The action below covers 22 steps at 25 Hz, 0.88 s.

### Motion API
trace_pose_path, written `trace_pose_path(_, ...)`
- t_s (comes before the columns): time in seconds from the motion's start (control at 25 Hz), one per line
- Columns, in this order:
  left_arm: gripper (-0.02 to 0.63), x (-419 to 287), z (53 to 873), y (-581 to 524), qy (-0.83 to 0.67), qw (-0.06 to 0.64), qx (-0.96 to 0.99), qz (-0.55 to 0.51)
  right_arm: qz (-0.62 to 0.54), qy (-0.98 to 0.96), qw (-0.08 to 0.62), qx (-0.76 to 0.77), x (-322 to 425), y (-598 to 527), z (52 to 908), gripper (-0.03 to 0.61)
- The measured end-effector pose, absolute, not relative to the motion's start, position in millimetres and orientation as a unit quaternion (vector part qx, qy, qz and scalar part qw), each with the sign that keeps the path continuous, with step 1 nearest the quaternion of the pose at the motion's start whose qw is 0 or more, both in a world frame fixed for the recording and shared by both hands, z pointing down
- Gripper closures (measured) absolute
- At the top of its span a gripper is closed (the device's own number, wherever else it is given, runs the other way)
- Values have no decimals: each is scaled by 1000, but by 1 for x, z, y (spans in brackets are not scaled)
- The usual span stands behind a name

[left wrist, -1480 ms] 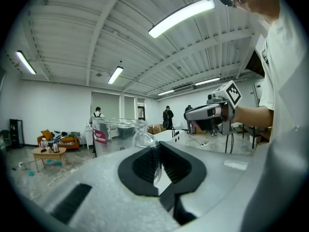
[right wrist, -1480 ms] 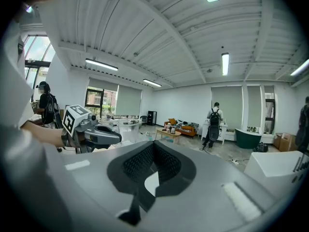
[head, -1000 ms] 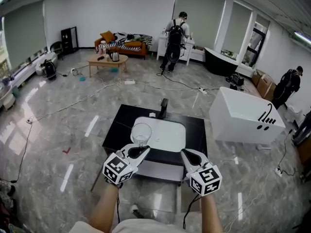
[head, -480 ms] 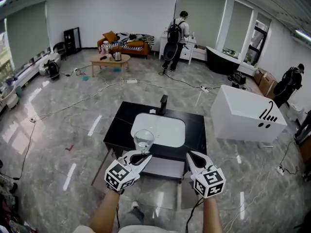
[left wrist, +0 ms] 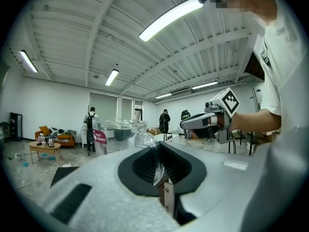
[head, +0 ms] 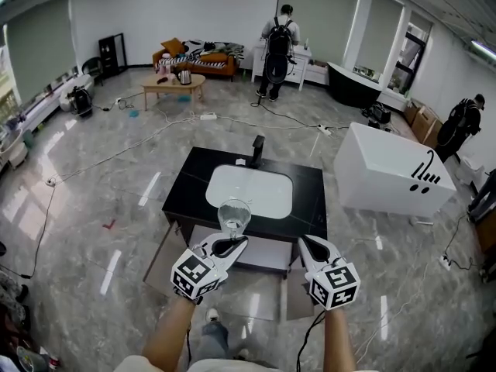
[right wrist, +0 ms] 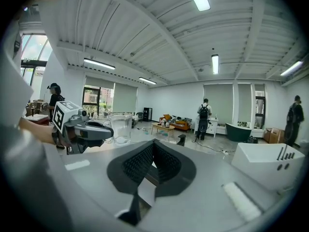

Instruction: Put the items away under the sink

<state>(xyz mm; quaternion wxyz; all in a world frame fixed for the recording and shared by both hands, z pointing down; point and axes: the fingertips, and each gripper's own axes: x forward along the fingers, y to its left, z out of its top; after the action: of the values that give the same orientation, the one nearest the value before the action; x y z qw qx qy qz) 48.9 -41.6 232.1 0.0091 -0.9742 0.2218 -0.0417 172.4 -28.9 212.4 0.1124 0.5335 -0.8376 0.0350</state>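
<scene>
Left tongs [head: 231,246] clenched on a clear glass [head: 234,215], held upright in the air at the near edge of the black counter [head: 188,196], before its white sink [head: 252,192]. Right tongs [head: 311,246] closed, empty.

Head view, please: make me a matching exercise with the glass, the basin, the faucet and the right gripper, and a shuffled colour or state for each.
Things:
1. glass
2. basin
3. faucet
4. right gripper

Descriptions:
A. black, upright at the basin's far edge
B. empty, jaws together
C. clear, pinched at the rim by the left gripper
D. white, set in the black counter

Pairs: 1-C, 2-D, 3-A, 4-B
</scene>
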Motion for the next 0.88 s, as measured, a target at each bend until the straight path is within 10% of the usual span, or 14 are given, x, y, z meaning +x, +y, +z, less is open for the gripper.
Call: trace_pose_path(0.88,606,74,329,-52,161,-3,-986,-42,50,-813,111,570,192,-39,305,572)
